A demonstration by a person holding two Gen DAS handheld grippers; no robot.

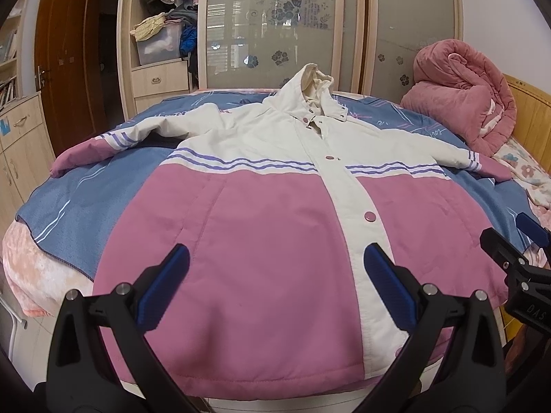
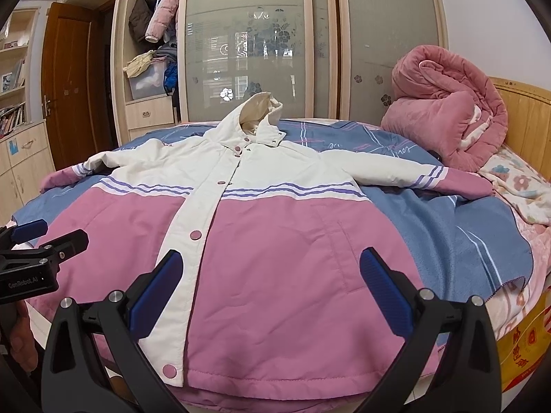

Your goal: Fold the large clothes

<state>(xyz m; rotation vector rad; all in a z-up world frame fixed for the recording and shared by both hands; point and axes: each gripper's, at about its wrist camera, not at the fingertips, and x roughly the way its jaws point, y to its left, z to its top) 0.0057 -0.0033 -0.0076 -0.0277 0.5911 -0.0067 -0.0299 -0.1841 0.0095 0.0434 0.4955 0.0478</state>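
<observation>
One garment: jacket (image 1: 275, 206), hooded, lying flat and front-up on the bed (image 1: 69, 186).
Colours: cream upper half, pink lower half, purple stripes across chest and sleeves.
Closure: cream placket snapped shut, pink snaps.
Sleeves: spread left and right.
Hood: at far end.
Left tongs (image 1: 275, 285): apart, above near hem.
Right tongs (image 2: 272, 289): apart, above near hem.

One pink-and-cream hooded padded jacket (image 1: 275, 206) fills the middle of the frame, with two sleeves spread out and four round pink snap buttons (image 2: 196, 234) visible down its front in the right wrist view. One rolled pink quilt (image 1: 461, 93) sits at upper right. Two black grippers with blue pads: left gripper (image 1: 275, 289), right gripper (image 2: 272, 292).
</observation>
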